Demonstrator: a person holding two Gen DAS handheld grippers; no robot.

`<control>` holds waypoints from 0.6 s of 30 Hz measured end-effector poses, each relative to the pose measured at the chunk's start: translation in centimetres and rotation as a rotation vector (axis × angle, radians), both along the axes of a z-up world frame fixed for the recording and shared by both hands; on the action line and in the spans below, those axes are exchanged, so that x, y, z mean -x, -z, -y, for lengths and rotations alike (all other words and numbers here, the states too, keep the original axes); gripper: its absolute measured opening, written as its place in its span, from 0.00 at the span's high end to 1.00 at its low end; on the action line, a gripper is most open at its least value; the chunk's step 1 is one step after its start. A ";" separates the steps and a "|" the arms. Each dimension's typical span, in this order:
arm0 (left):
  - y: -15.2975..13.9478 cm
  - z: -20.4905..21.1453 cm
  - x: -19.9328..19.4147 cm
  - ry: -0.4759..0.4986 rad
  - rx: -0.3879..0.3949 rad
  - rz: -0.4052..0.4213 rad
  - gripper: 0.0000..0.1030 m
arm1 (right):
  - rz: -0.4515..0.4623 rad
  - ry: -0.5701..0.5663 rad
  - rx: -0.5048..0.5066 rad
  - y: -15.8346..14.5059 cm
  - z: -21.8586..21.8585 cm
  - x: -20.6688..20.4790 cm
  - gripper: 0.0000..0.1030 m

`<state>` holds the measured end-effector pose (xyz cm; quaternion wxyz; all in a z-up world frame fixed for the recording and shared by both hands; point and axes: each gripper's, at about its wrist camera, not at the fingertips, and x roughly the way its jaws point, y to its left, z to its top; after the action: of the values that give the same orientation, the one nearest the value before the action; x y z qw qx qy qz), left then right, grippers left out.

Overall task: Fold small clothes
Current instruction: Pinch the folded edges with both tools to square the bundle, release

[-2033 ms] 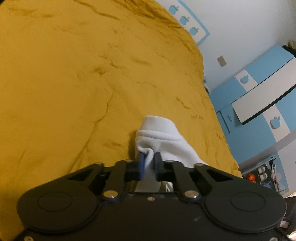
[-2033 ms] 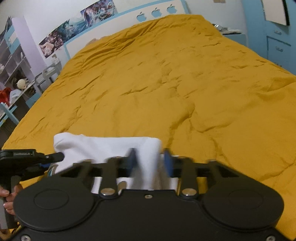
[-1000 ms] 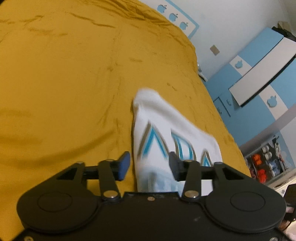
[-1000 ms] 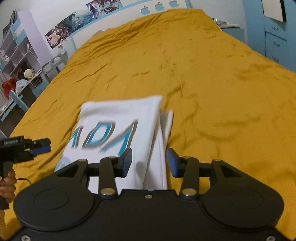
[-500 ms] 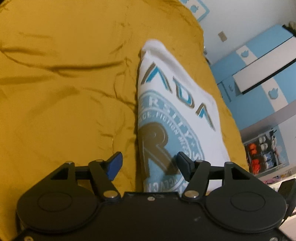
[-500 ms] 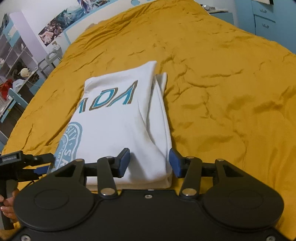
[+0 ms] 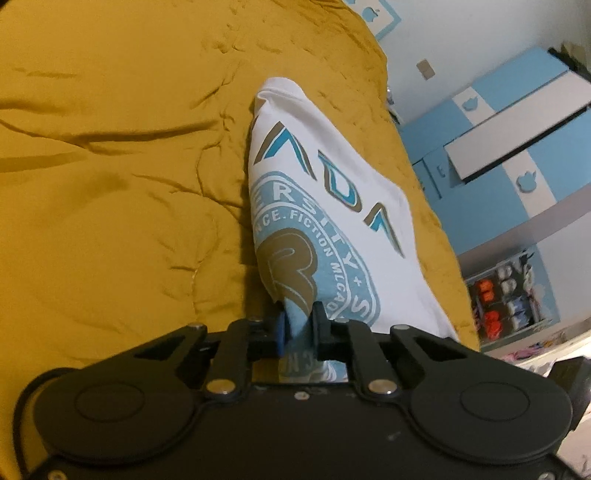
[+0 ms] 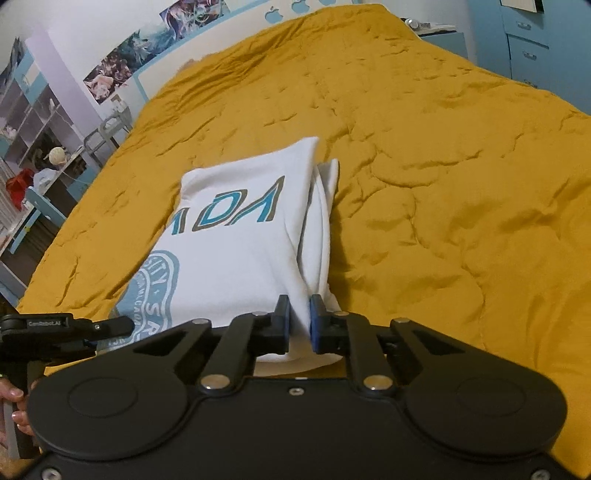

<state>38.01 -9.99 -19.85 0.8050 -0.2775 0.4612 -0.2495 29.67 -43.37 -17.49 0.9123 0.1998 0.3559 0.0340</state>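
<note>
A white T-shirt [image 7: 347, 206] with a blue and brown round print lies folded into a long panel on the mustard-yellow bedspread [image 7: 110, 166]. My left gripper [image 7: 297, 325] is shut on its near left corner. In the right wrist view the same shirt [image 8: 243, 236] shows its folded layers along the right edge. My right gripper [image 8: 298, 323] is shut on the near right corner. The left gripper [image 8: 110, 326] also shows at the far left of that view.
The bedspread [image 8: 443, 166] stretches far beyond the shirt. Blue and white cabinets [image 7: 517, 147] stand past the bed's right side. Shelves and a chair [image 8: 40, 173] stand on the other side. A nightstand [image 8: 439, 33] sits by the headboard.
Both grippers let go of the shirt and it dropped flat. They then drew back to the near edge and have now shut on the near corners.
</note>
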 end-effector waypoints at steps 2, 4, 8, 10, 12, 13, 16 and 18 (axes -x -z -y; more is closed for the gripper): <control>0.6 0.2 -0.1 0.005 -0.016 -0.007 0.90 | -0.010 0.001 -0.006 0.5 0.1 0.0 0.90; 1.4 0.3 -0.1 0.004 -0.021 -0.021 0.89 | -0.031 0.009 -0.014 1.5 0.2 -0.2 0.90; 2.1 0.3 -0.4 0.009 -0.022 -0.032 0.87 | -0.046 0.024 -0.032 2.9 0.5 -0.2 0.90; 2.4 0.3 -0.6 0.009 -0.021 -0.039 0.87 | -0.048 0.030 -0.045 3.2 0.6 -0.2 0.90; 2.3 0.3 -0.7 0.010 -0.025 -0.039 0.84 | -0.048 0.030 -0.043 3.1 0.6 -0.2 0.90; 2.2 0.3 -0.7 0.013 -0.028 -0.036 0.84 | -0.048 0.030 -0.039 3.1 0.6 -0.3 0.90; 1.6 0.4 -0.5 0.017 -0.059 -0.019 0.73 | -0.053 0.033 -0.029 3.0 0.7 -0.4 0.85; 0.8 0.3 -0.4 0.013 -0.074 -0.003 0.65 | -0.051 0.038 -0.019 2.8 0.7 -0.3 0.72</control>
<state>38.40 -10.28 -20.69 0.8125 -0.2450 0.4729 -0.2370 29.96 -44.10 -20.31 0.9014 0.2160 0.3749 0.0151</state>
